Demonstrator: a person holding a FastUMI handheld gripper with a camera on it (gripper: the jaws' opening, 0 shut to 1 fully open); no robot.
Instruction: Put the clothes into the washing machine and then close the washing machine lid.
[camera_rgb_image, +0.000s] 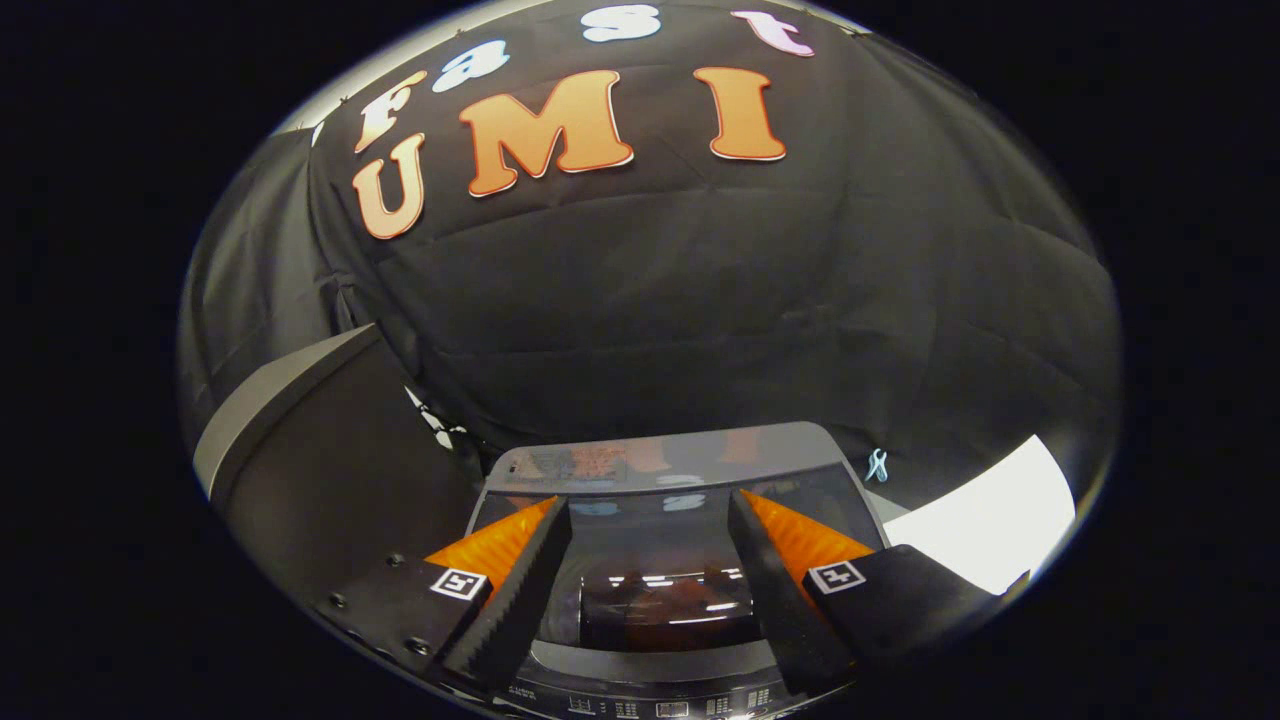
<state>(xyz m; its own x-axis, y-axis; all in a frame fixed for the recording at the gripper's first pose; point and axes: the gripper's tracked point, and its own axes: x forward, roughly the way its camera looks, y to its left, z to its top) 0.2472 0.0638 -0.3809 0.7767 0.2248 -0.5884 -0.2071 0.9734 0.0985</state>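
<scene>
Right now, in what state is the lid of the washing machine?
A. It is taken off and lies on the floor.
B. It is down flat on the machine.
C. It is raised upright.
B: the glossy dark lid lies flat over the washing machine, and the open gripper hovers above it, holding nothing.

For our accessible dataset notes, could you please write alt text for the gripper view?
The open gripper hangs over a top-loading washing machine, its fingers spread apart above the closed glass lid and holding nothing. A dark panel stands beside the machine, and a black cloth wall rises behind it.
</scene>
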